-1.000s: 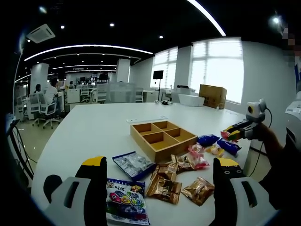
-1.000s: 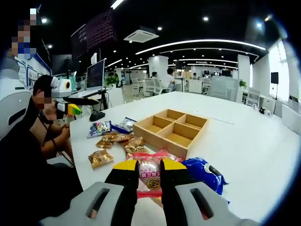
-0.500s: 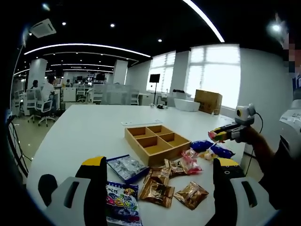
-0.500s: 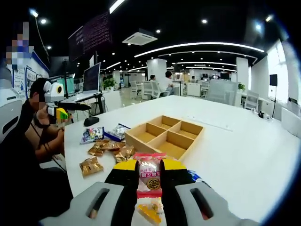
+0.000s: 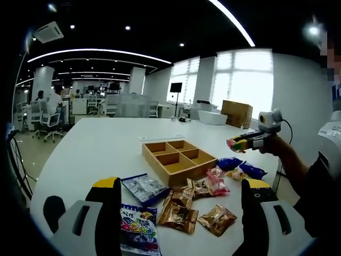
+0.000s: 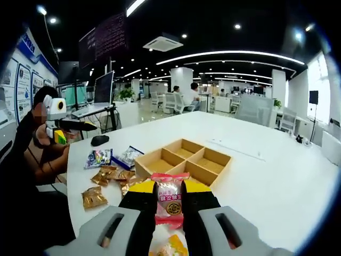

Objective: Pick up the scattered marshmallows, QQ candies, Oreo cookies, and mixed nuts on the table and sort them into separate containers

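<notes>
1. Right gripper [image 6: 169,197] was clamped on a pink-and-white snack packet [image 6: 169,196], held above the table [image 6: 277,186] just short of the wooden tray [image 6: 184,160]. A yellow wrapper showed low between its jaws; whether it hung from the packet or lay on the table could not be told.
2. Left gripper [image 5: 181,205] stood with jaws wide apart, holding nothing, above the near pile.
3. Progress — early, by my reading: all four tray compartments looked empty. Left on the table: colourful candy bag [image 5: 139,230], clear-fronted packet [image 5: 143,188], gold-brown packets [image 5: 178,213], pink packets [image 5: 217,181] and blue packets [image 5: 240,168], all beside the tray.
4. Left gripper view alone showed the blue packets right of the tray; the right gripper view alone gave the held packet's face — print unreadable.
</notes>
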Demonstrator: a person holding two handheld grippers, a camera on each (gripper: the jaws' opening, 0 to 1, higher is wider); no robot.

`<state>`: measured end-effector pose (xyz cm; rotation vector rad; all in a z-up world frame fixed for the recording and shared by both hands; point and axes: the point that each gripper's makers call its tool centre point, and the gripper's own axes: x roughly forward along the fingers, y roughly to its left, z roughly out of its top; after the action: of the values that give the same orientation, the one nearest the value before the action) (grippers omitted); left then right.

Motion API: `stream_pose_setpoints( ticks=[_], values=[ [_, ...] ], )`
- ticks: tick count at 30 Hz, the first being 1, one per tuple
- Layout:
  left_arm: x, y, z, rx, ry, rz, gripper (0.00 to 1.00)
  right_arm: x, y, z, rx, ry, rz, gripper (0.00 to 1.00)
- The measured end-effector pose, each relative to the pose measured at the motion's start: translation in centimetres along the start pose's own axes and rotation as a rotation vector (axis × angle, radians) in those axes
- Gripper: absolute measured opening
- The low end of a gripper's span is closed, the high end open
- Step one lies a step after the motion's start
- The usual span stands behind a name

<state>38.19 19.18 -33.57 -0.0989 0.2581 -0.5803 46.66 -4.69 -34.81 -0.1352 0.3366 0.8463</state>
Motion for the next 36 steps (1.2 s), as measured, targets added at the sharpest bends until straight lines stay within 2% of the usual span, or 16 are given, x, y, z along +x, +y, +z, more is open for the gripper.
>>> stream_pose_setpoints(
  ticks=[11, 14, 19, 21, 26, 32, 36],
  values=[
    [-0.1, 0.1, 0.3, 0.014, -0.010, 0.005, 0.97, 2.9, -2.4, 2.1, -0.048, 0.004, -0.029, 0.14],
    [0.0, 0.4, 0.0, 0.051, 0.007, 0.031, 0.97, 3.9, -3.1, 2.3, -0.077, 0.027, -0.048, 0.14],
    [-0.1, 0.6, -0.3, 0.045, 0.016, 0.028, 0.97, 5.6, -4.0, 2.6, -0.086, 0.047, -0.050, 0.14],
    [-0.1, 0.6, -0.3, 0.044, 0.015, 0.027, 0.97, 6.3, -5.0, 2.4, -0.114, 0.067, -0.078, 0.14],
    [-0.1, 0.7, -0.1, 0.057, 0.011, 0.023, 0.97, 7.8, -6.6, 2.1, -0.117, 0.098, -0.097, 0.14],
    [-0.2, 0.6, -0.1, 0.060, 0.013, 0.022, 0.97, 9.3, -7.7, 2.3, -0.086, 0.102, -0.093, 0.14],
    [-0.1, 0.5, 0.0, 0.070, 0.008, 0.018, 0.97, 10.3, -8.7, 2.3, -0.068, 0.103, -0.115, 0.14]
  ],
)
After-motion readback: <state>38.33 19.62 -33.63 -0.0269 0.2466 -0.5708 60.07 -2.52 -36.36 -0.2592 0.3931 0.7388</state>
